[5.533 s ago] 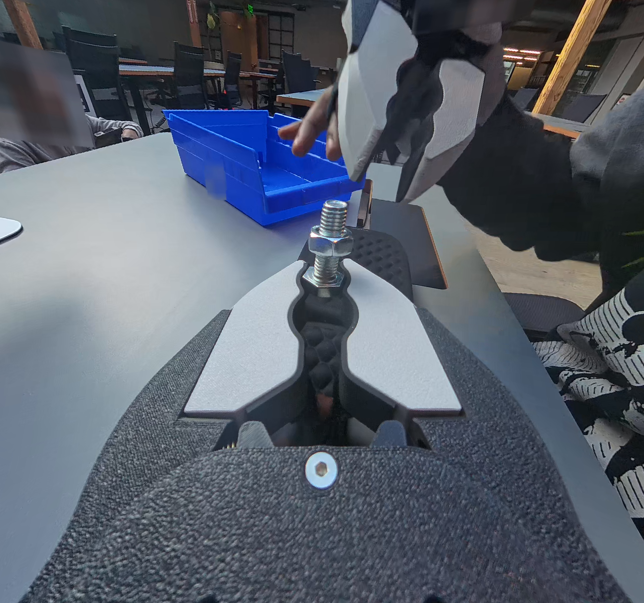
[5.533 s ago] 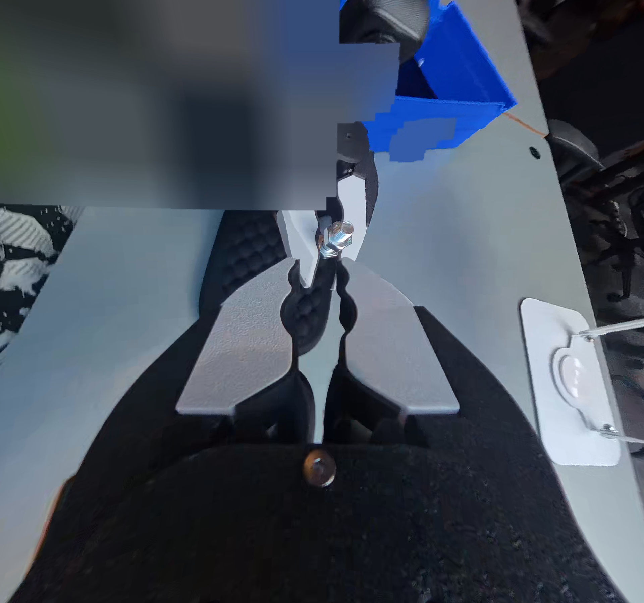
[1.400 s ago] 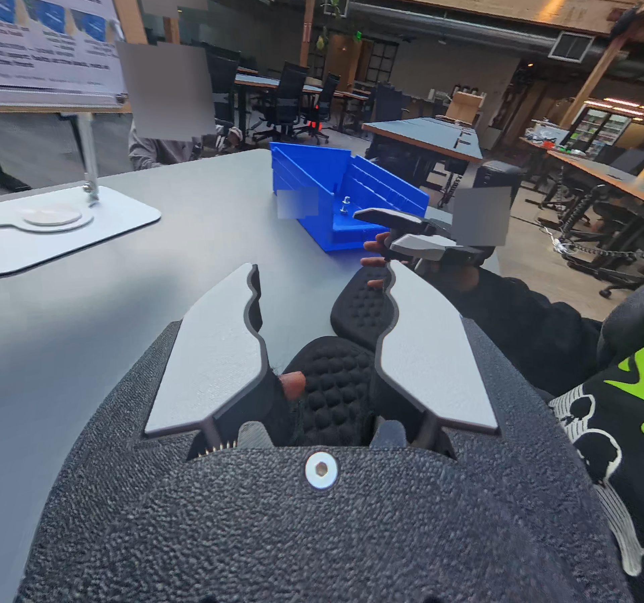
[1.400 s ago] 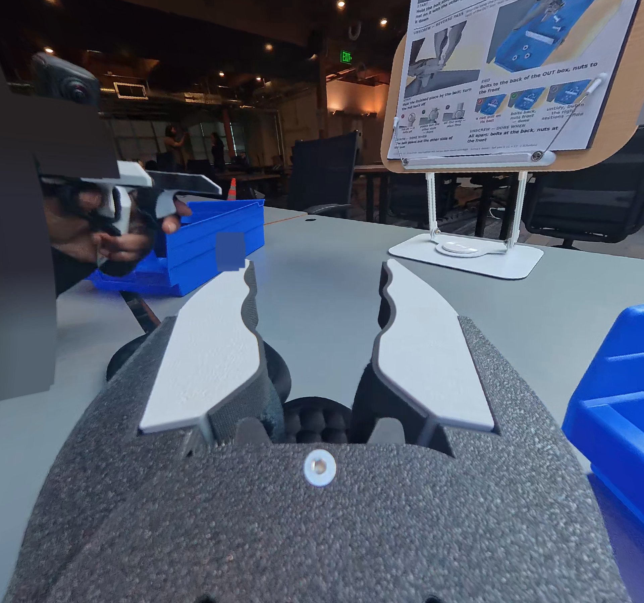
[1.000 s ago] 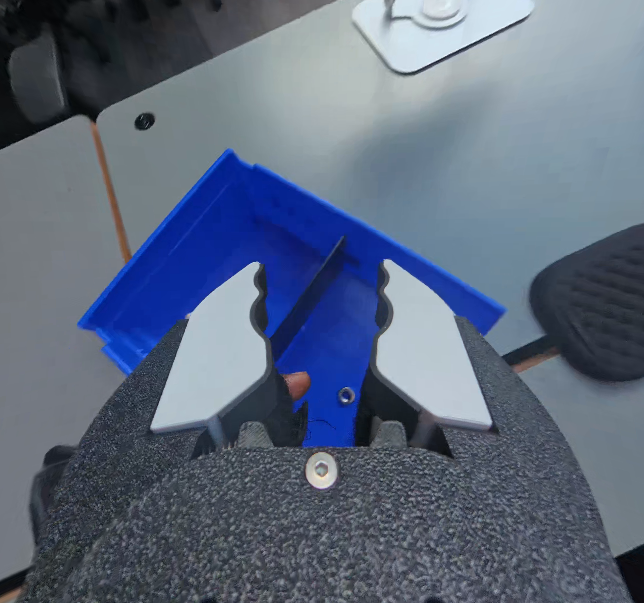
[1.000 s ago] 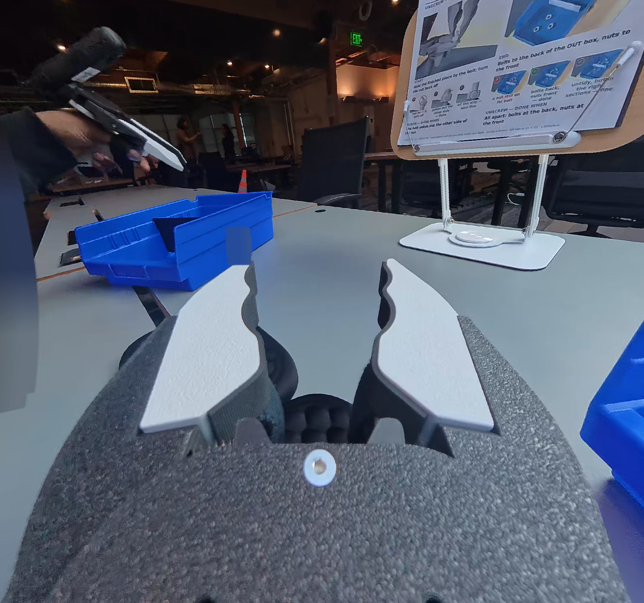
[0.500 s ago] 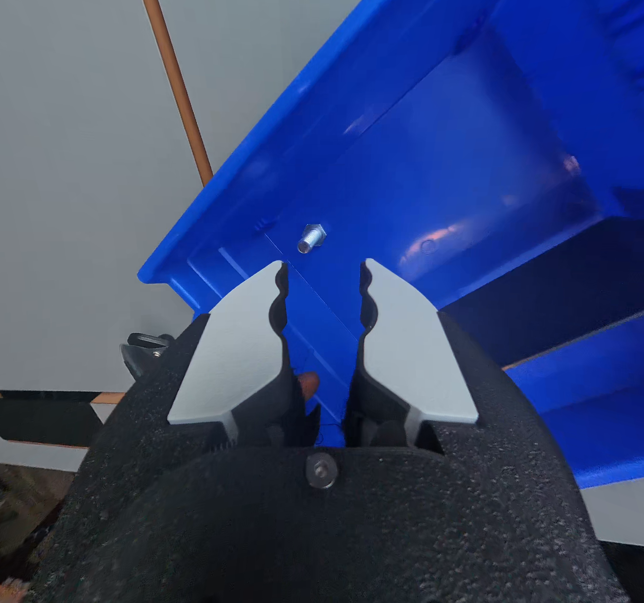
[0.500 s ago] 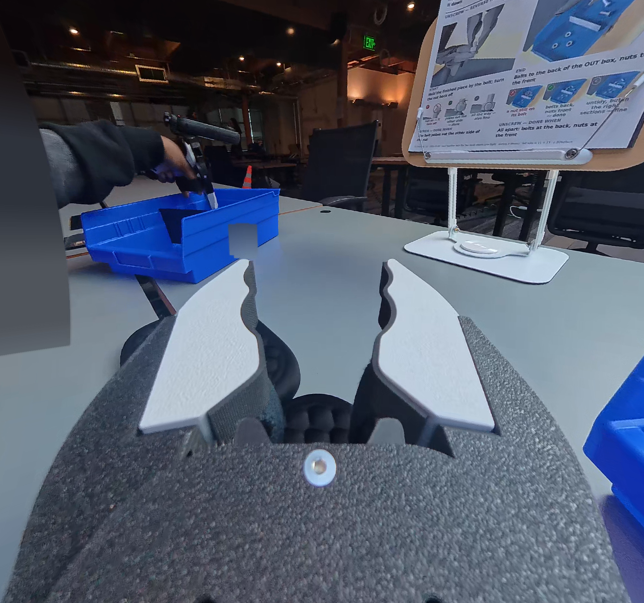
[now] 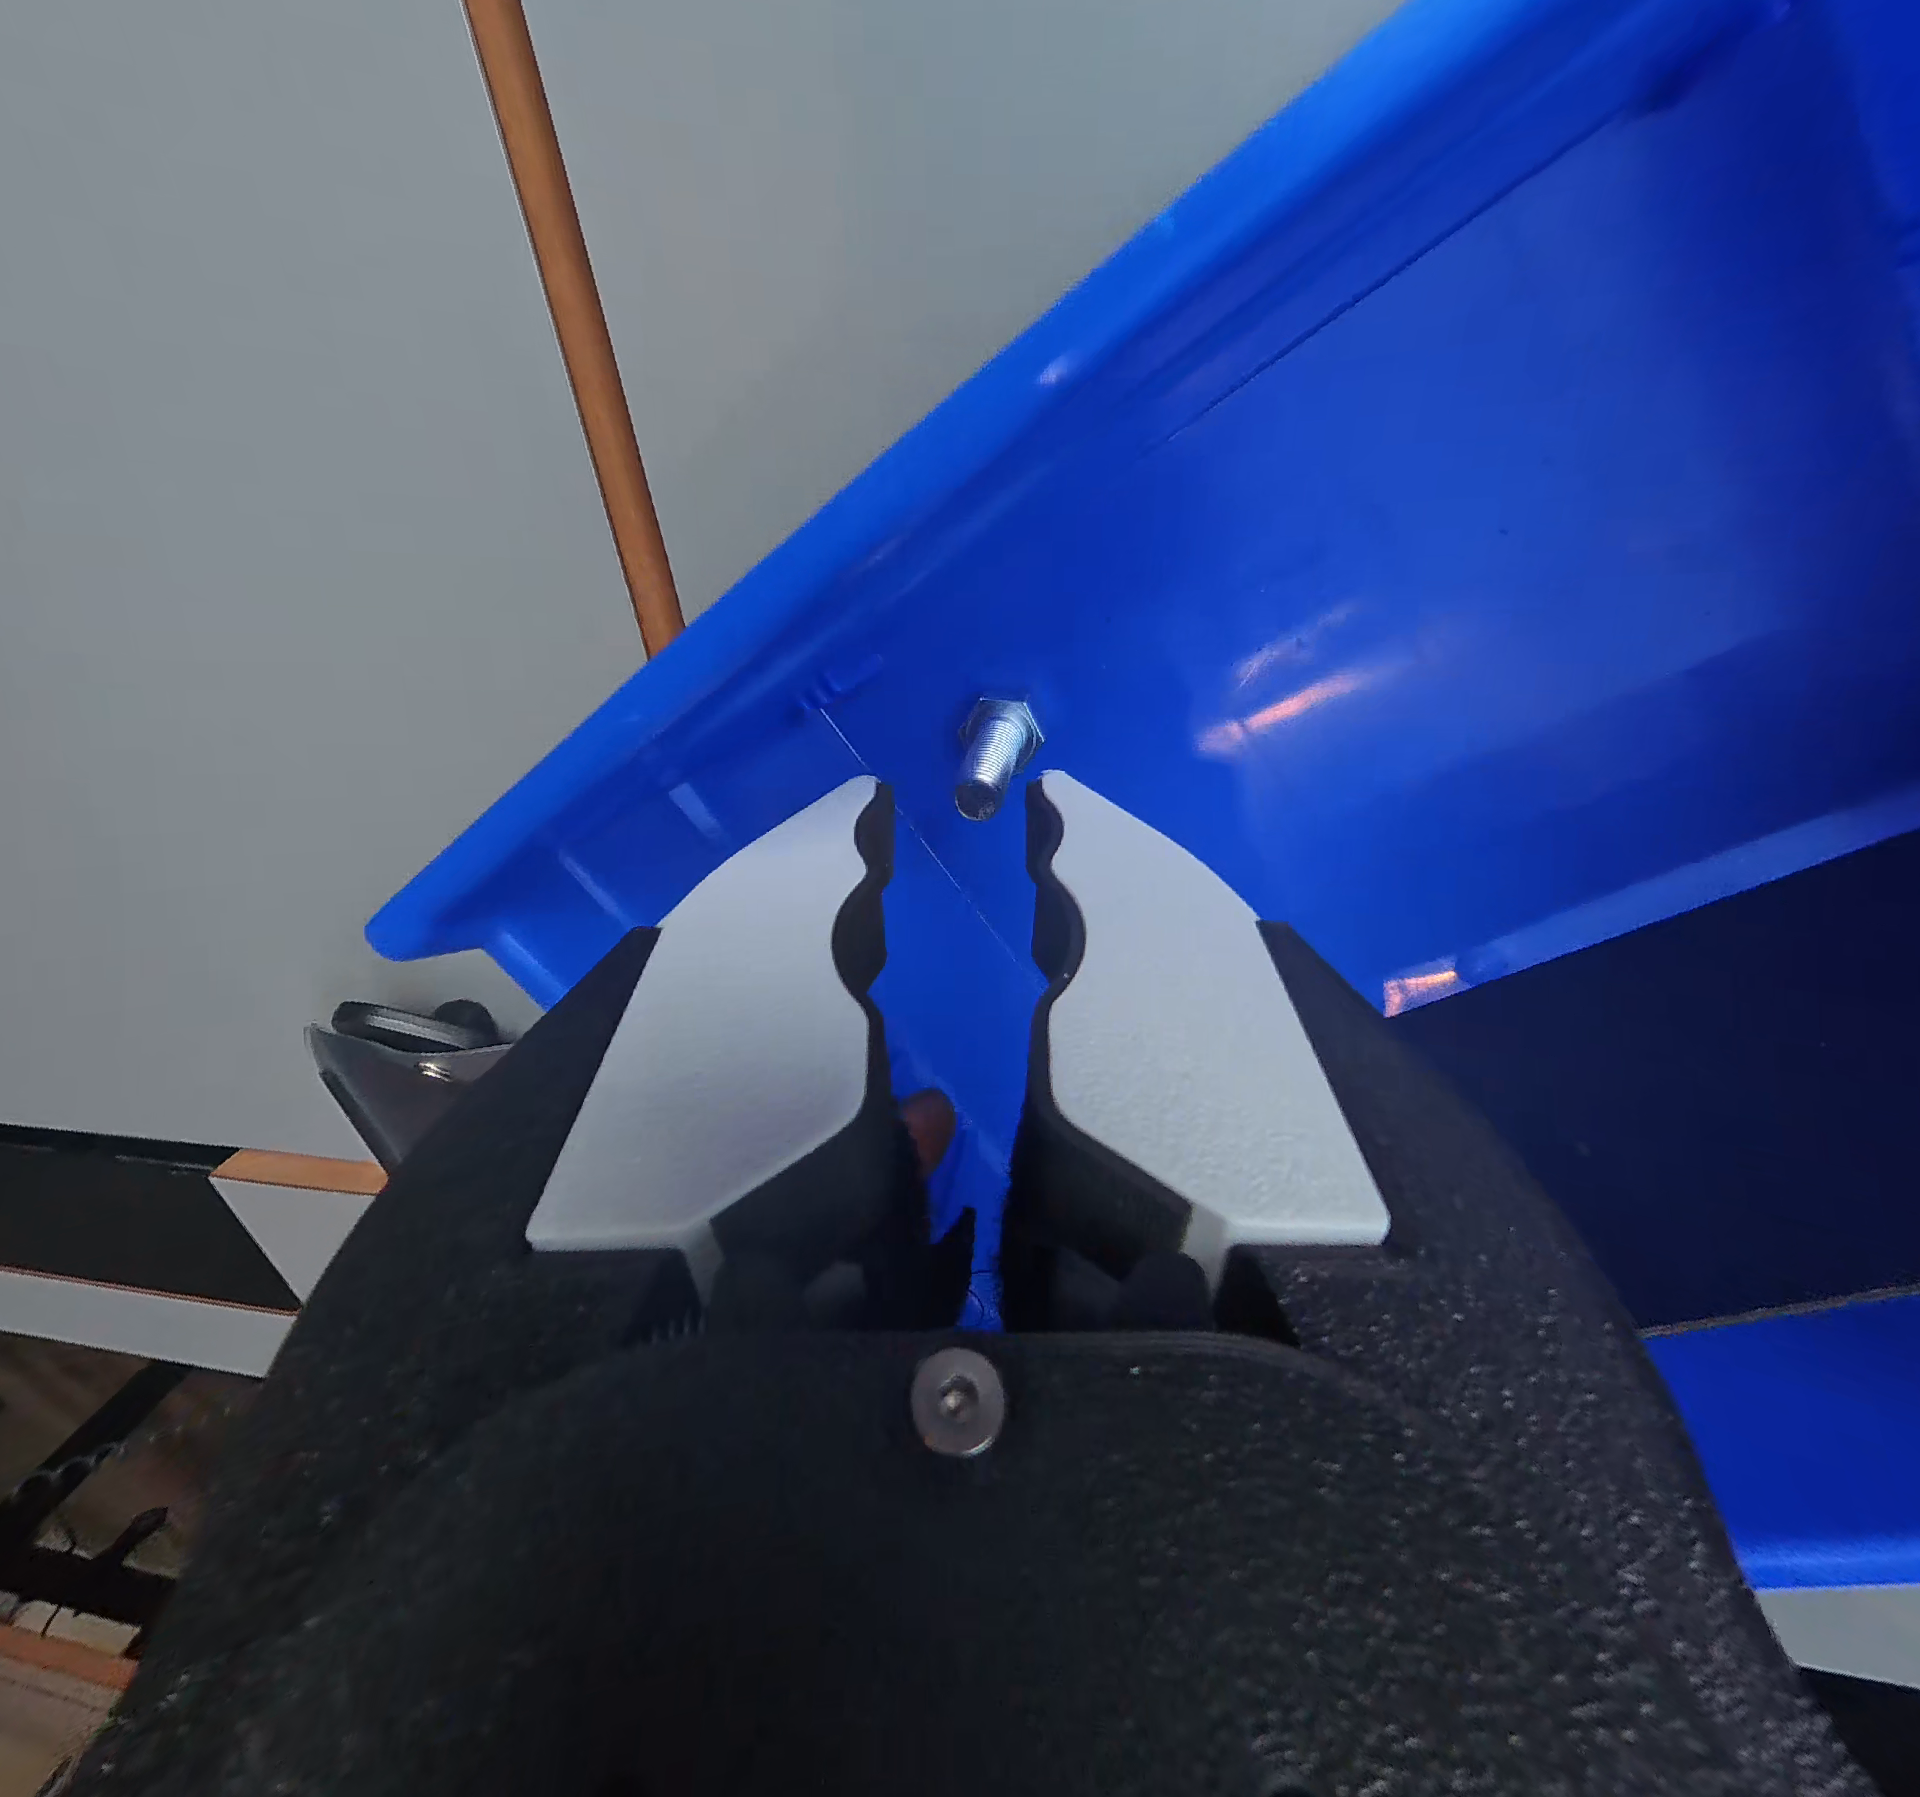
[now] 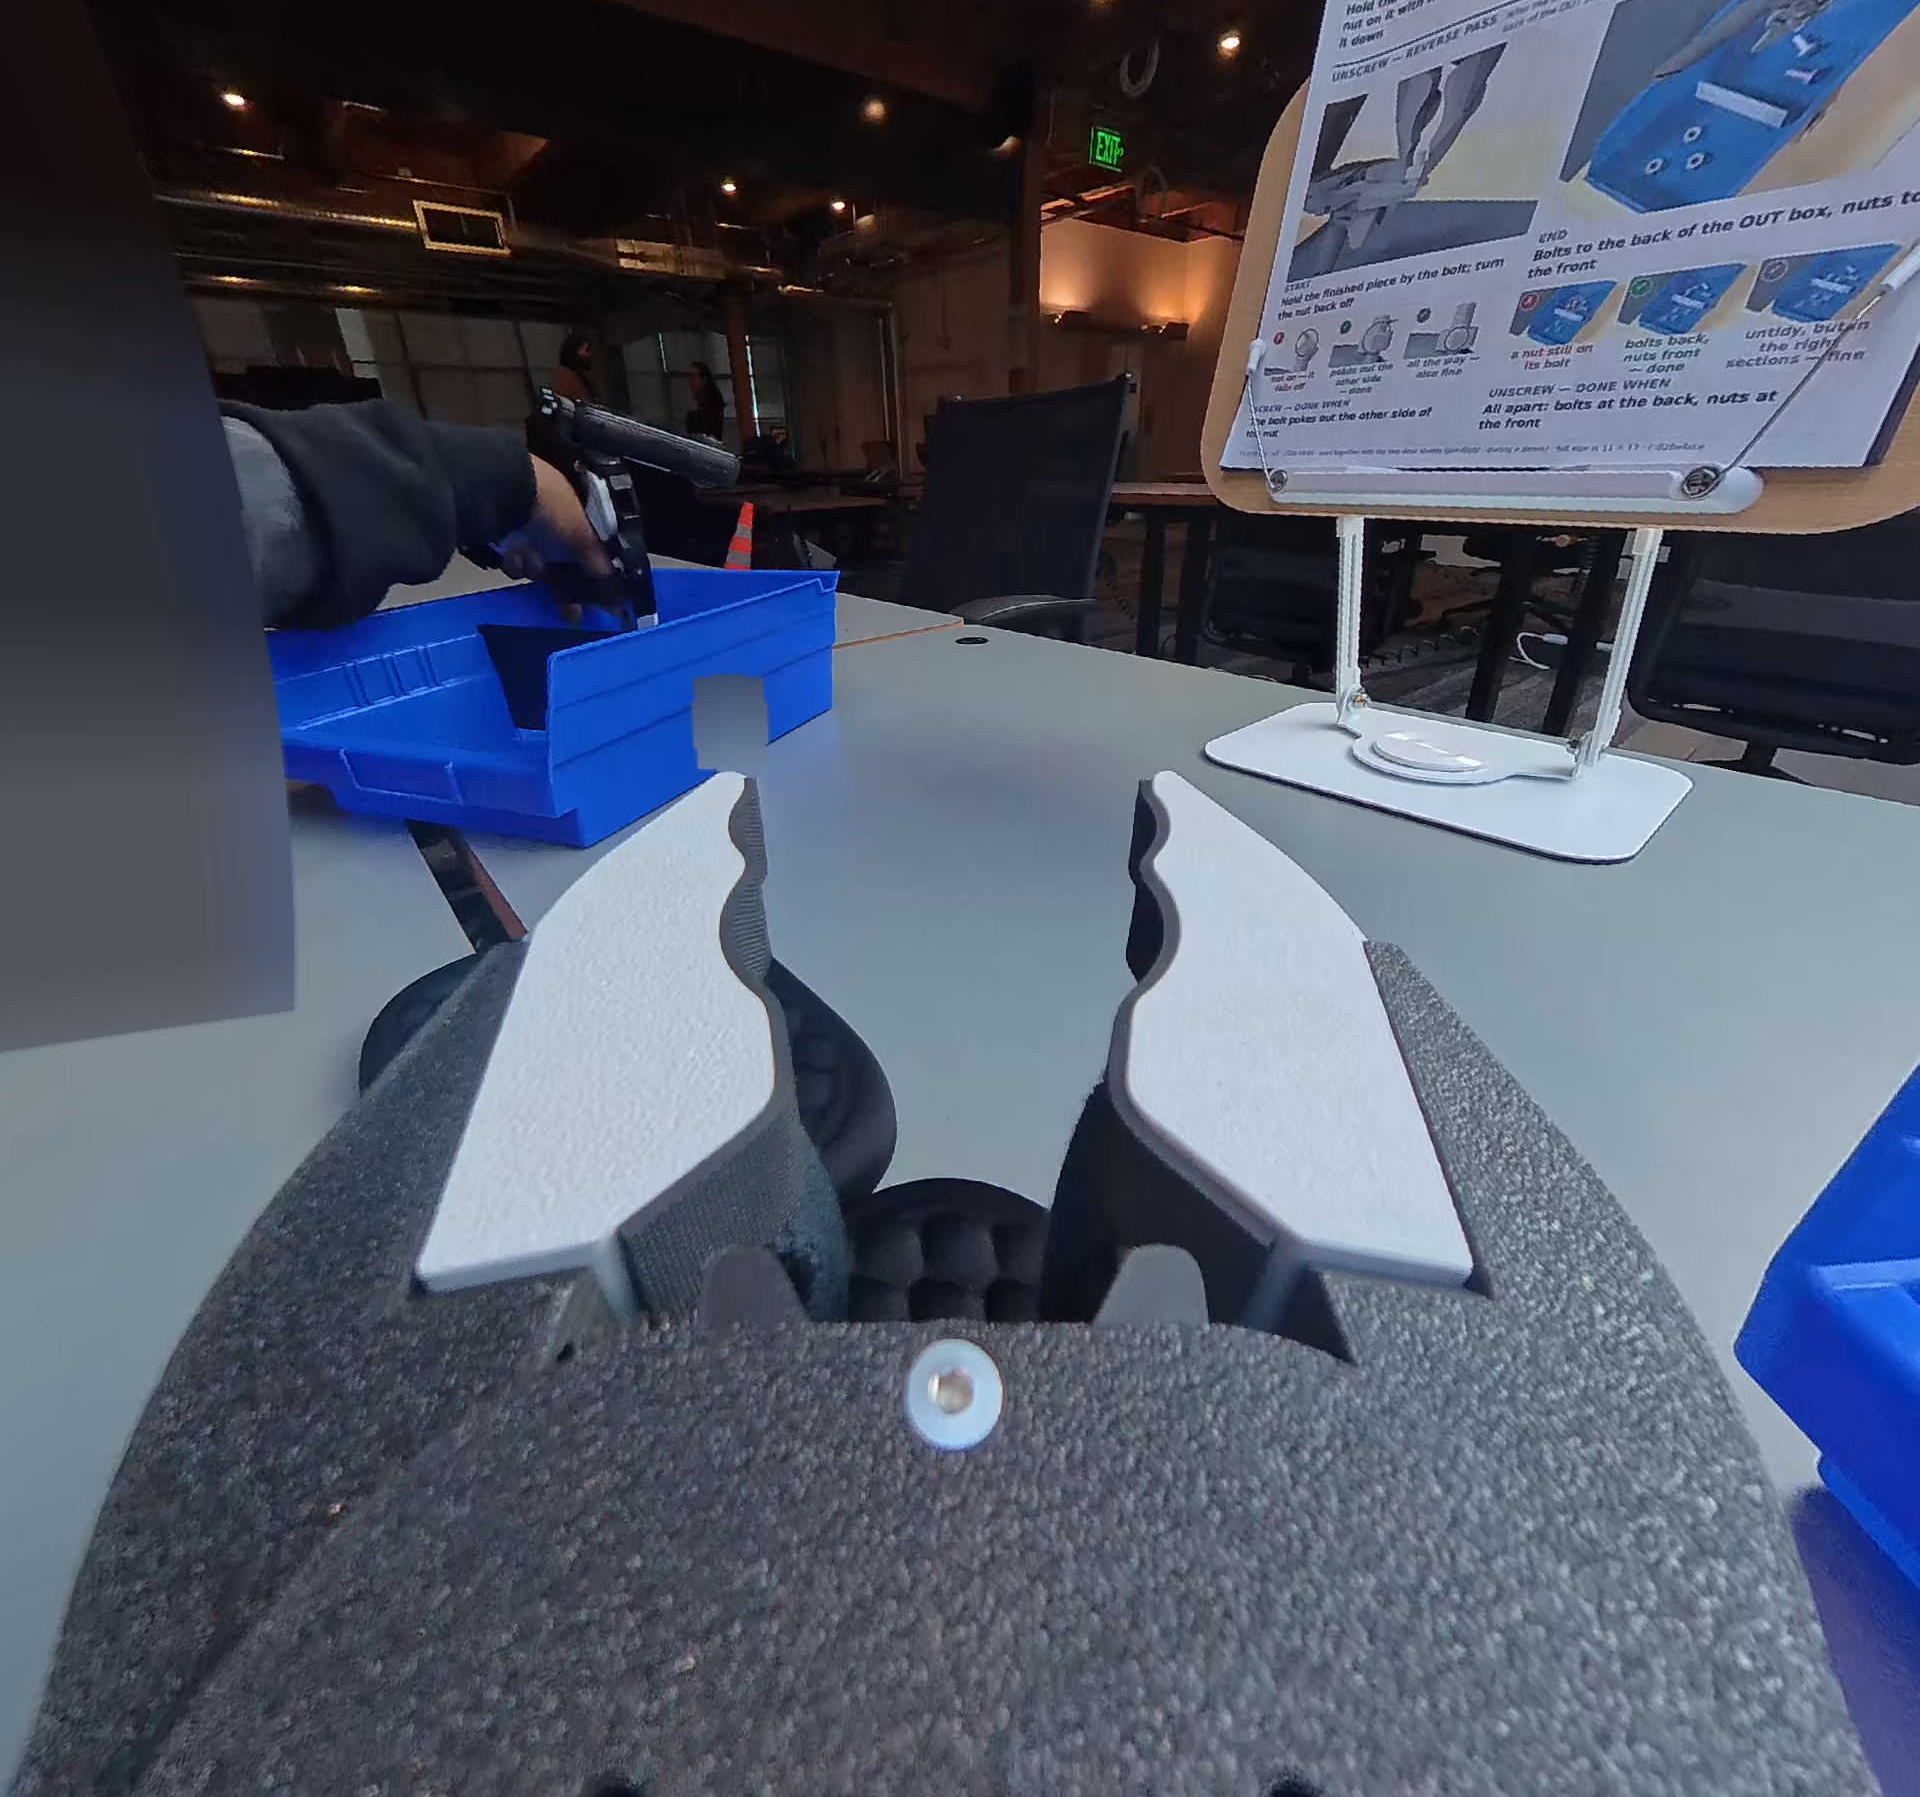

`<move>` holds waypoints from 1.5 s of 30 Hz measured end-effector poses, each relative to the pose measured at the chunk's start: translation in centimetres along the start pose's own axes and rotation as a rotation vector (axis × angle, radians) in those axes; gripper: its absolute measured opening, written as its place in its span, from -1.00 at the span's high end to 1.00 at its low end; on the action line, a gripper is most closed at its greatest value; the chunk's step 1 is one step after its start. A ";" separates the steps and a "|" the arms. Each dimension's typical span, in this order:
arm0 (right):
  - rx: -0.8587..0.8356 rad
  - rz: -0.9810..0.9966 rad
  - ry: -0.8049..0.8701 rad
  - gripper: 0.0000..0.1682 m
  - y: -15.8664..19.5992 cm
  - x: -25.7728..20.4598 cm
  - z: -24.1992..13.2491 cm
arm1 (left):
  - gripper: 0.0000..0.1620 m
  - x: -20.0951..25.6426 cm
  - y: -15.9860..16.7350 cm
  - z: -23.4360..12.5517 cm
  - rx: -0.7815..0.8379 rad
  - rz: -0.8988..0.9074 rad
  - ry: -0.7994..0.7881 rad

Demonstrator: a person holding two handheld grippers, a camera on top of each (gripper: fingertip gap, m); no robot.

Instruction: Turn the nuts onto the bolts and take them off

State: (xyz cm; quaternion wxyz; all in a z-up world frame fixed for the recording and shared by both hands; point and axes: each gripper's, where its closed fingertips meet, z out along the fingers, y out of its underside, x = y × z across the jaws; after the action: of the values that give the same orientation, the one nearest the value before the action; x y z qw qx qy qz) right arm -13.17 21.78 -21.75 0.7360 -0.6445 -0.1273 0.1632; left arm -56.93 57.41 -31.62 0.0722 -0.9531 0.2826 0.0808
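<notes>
Bolt (image 9: pixel 995 755) against blue bin (image 9: pixel 1351 459) wall

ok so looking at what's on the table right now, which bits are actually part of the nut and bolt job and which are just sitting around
Part of the job:
- bolt lying in the blue bin
- left gripper, open just short of the bolt
- right gripper, open and empty over the table

Just lying about:
- instruction sheet on its stand
- second blue bin at the right edge
- black pad under the right gripper
</notes>
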 end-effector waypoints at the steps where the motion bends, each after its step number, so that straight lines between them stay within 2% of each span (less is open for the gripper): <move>1: 0.001 0.001 0.002 0.20 0.0 0.0 0.0 | 0.70 -0.1 0.0 0.1 -0.006 -0.002 -0.003; 5: 0.002 0.004 0.004 0.20 0.0 0.1 0.0 | 0.86 -0.2 -0.1 0.3 -0.012 0.003 -0.010; 11: 0.002 0.007 0.009 0.20 0.0 0.2 0.0 | 0.88 0.7 0.0 -0.6 0.008 0.041 0.054; 15: -0.006 0.006 0.007 0.21 0.1 0.2 0.1 | 0.88 1.5 -0.4 -3.7 0.064 0.117 0.037; 19: -0.016 -0.005 0.008 0.21 0.2 0.1 0.2 | 0.88 3.6 -1.9 -9.1 0.171 0.240 -0.012; 22: -0.017 -0.016 0.007 0.22 0.3 0.0 0.2 | 0.88 7.3 -3.3 -13.5 0.274 0.371 -0.036; 25: -0.022 -0.024 0.007 0.22 0.3 -0.1 0.2 | 0.88 13.4 -4.0 -17.0 0.359 0.548 -0.004; 29: -0.026 -0.033 0.007 0.22 0.4 -0.2 0.2 | 0.88 22.8 -3.4 -19.2 0.416 0.796 0.080; 32: -0.025 -0.037 0.008 0.23 0.4 -0.2 0.2 | 0.88 28.8 -2.6 -18.9 0.422 0.956 0.076; 37: -0.026 -0.039 0.010 0.23 0.4 -0.2 0.2 | 0.89 36.4 -0.5 -15.8 0.366 1.172 0.044; 45: -0.035 -0.054 0.007 0.23 0.6 -0.4 0.3 | 0.88 40.8 0.9 -10.4 0.236 1.300 0.004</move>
State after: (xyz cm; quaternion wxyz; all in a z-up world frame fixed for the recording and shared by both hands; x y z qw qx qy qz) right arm -13.70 21.97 -22.24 0.7291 -0.6543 -0.1450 0.1391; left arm -22.55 33.24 -29.53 0.1121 -0.5740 0.8077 0.0746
